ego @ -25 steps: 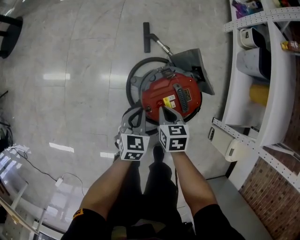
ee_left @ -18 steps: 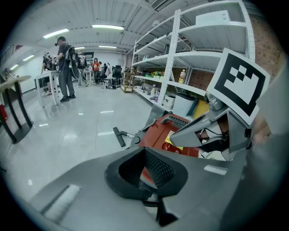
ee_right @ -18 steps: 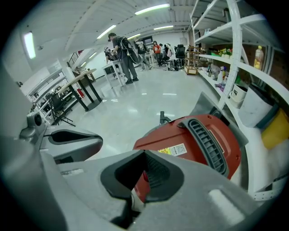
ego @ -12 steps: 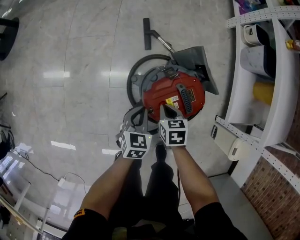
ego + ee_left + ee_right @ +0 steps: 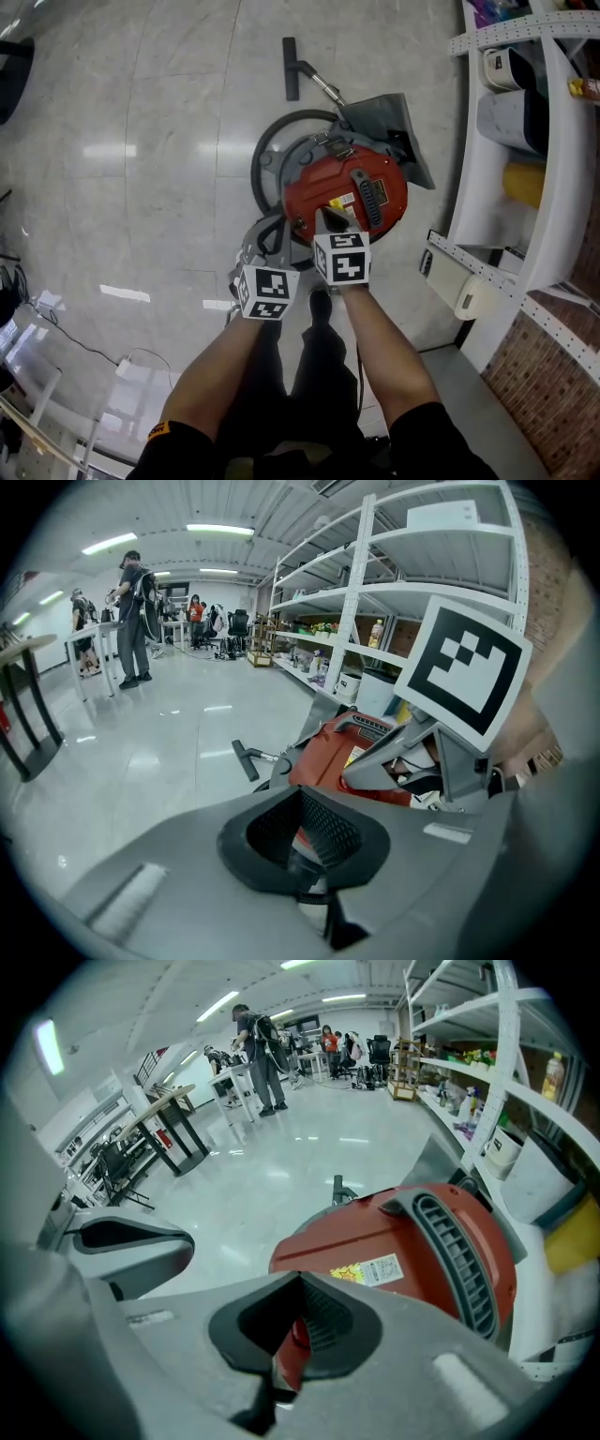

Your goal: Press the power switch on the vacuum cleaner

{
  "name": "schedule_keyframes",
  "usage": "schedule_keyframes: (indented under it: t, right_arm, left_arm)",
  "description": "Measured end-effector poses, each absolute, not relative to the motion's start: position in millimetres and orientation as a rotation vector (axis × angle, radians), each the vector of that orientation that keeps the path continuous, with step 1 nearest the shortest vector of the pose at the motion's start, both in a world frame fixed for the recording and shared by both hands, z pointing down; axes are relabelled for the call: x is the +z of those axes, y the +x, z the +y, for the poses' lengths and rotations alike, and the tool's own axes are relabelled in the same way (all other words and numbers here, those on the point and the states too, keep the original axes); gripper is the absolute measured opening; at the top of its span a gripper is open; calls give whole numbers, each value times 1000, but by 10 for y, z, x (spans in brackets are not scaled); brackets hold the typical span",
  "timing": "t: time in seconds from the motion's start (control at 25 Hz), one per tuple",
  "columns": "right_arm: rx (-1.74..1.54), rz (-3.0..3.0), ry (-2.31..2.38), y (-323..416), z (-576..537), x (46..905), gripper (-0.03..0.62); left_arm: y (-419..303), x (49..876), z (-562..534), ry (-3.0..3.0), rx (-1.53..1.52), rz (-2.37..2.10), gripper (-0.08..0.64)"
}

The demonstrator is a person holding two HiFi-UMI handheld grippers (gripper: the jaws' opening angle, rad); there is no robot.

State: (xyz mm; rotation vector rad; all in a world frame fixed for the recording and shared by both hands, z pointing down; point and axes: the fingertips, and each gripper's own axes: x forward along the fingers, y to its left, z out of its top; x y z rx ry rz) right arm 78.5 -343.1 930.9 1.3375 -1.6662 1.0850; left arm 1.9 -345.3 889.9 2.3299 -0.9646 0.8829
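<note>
We see white shelves [image 5: 469, 169] at our right holding a yellow container [image 5: 520, 183], glossy grey floor [image 5: 141, 112] all round, and people [image 5: 258, 1049] standing by far tables [image 5: 169, 1101].

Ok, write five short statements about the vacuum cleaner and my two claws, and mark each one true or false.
1. The vacuum cleaner has a red body. True.
2. The right claw is wide open. False: its jaws are together and hold nothing.
3. The left claw is shut and empty. True.
4. White shelving stands to the right of the vacuum cleaner. True.
5. The black floor nozzle sits on a shelf. False: it lies on the floor, beyond the vacuum cleaner.
</note>
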Motion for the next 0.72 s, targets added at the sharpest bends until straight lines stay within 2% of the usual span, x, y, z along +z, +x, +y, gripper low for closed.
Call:
schedule_keyframes:
  t: [0.32,0.72]
  right_arm:
    - [1042,-1660,1334,802,-3442,9226,-8]
    - [1004,-1776,1425,715,-3364,8063,-8]
  left_arm:
    - [-3,8698,-3508,2327,838,-971,15]
    - [-30,7767,-3473,2318,772,-1024,15]
